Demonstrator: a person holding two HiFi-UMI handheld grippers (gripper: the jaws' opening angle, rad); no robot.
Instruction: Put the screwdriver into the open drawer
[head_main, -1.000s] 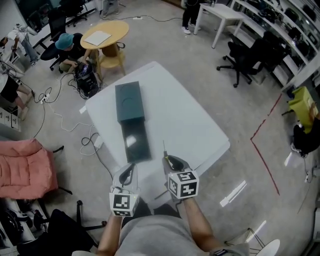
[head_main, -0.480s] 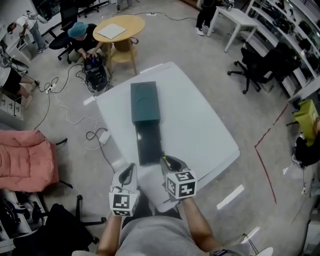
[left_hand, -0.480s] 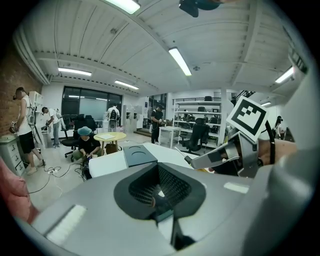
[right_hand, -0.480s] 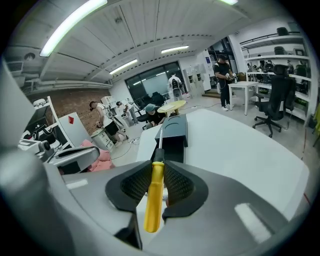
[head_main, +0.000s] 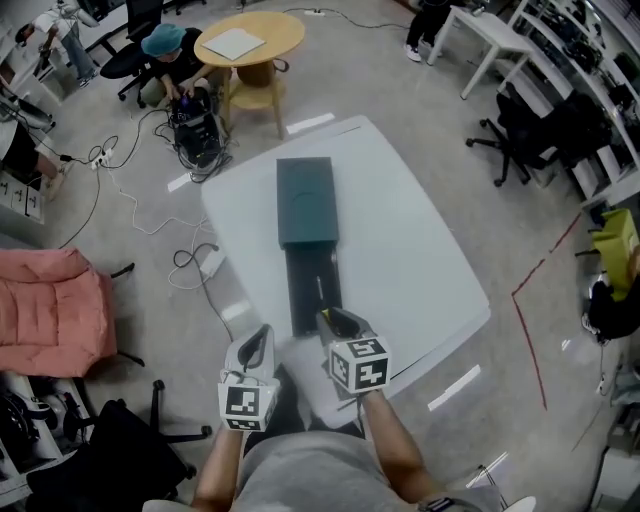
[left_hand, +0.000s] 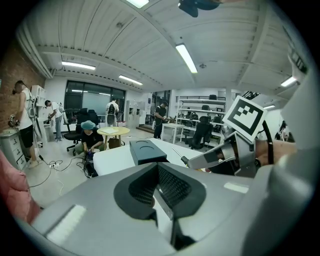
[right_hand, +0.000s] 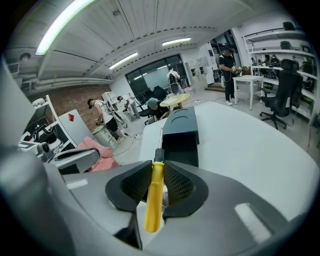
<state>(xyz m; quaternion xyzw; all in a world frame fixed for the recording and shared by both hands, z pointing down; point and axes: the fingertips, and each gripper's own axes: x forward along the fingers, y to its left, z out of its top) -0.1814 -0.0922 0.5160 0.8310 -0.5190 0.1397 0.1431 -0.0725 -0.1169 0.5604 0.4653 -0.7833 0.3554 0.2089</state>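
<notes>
Beside the empty, pressed-together left gripper, the screwdriver, pinched by its yellow handle in the right gripper, is now carried past the table's near edge over the open drawer, so only lowering and release are judged left

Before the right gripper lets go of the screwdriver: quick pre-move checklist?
1. Grip: right gripper is clamped on the screwdriver by its yellow handle: ok.
2. Drawer pulled out of the cabinet: ok.
3. Shaft lies over the drawer in the head view: ok.
4. Drawer interior free: cannot tell, too dark.
5. Left gripper shut, empty, off to the side of the drawer: ok.
</notes>
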